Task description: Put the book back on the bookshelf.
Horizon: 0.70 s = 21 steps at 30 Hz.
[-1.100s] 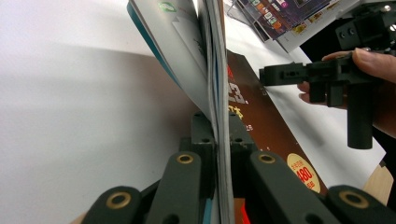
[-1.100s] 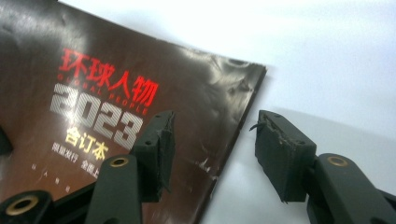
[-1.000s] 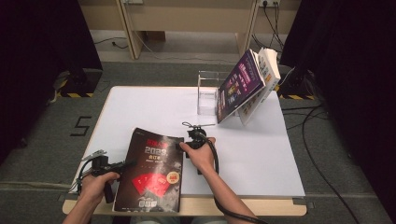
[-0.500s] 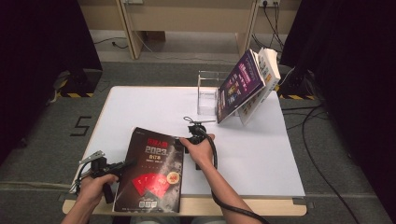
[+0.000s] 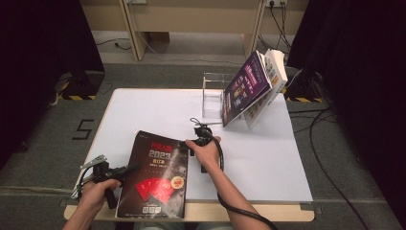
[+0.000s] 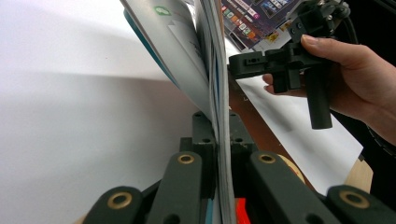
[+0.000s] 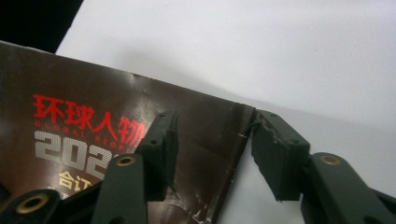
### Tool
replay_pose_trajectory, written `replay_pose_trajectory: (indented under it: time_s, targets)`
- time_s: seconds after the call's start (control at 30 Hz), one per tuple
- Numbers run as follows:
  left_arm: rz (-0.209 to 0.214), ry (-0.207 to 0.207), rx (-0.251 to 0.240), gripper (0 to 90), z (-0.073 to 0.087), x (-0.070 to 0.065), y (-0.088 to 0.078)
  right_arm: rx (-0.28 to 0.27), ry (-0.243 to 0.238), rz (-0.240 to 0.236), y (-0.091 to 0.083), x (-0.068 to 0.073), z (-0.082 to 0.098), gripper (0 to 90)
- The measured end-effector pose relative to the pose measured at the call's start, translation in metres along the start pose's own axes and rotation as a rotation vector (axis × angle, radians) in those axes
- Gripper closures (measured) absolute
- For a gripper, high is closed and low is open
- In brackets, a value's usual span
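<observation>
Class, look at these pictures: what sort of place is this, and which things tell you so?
Probably a lab or studio set up for recording: a white table flanked by black curtains, cables trailing over the grey floor, and hand-held grippers working a magazine.

A dark brown magazine (image 5: 155, 175) with red and grey cover lettering and red squares lies at the table's six o'clock edge, its left side lifted.

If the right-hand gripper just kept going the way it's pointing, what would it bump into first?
Most likely the dark magazine: the right gripper already straddles its upper corner edge, one jaw over the cover, one over the white table.
</observation>
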<state>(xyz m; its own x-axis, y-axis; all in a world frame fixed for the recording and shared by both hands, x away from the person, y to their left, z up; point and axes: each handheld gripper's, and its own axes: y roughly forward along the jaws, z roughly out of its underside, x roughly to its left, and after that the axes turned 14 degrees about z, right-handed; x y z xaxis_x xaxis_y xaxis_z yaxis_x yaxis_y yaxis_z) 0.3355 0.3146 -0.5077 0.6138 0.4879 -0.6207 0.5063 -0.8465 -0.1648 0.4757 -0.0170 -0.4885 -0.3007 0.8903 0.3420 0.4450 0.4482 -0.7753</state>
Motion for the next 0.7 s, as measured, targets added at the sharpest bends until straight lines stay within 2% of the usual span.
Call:
replay_pose_trajectory:
  time_s: [0.17,0.23,0.37,0.43,0.53,0.7]
  targets:
    - [-0.003,-0.007,0.004,85.4,0.0004,0.0017,-0.0001,-0.004,0.027,-0.025,0.0008,-0.0038,0.0007,55.6]
    - [-0.004,-0.016,0.004,85.4,0.0011,0.0033,-0.0003,0.009,0.058,-0.032,0.0003,-0.0044,0.0016,56.1]
    - [-0.004,-0.027,-0.001,85.4,0.0018,0.0049,-0.0004,0.017,0.061,-0.035,0.0007,-0.0043,0.0002,54.9]
    - [-0.002,-0.012,0.007,85.4,0.001,0.0032,-0.0006,0.02,0.06,-0.032,0.0012,-0.0029,-0.0009,53.3]
    - [-0.008,-0.01,0.012,85.4,0.0015,0.0039,-0.001,0.006,0.047,-0.025,0.0032,-0.0008,-0.0022,52.1]
    - [-0.011,-0.013,0.015,85.4,0.0019,0.005,-0.0011,-0.013,0.053,-0.027,0.0056,-0.0002,-0.002,52.4]
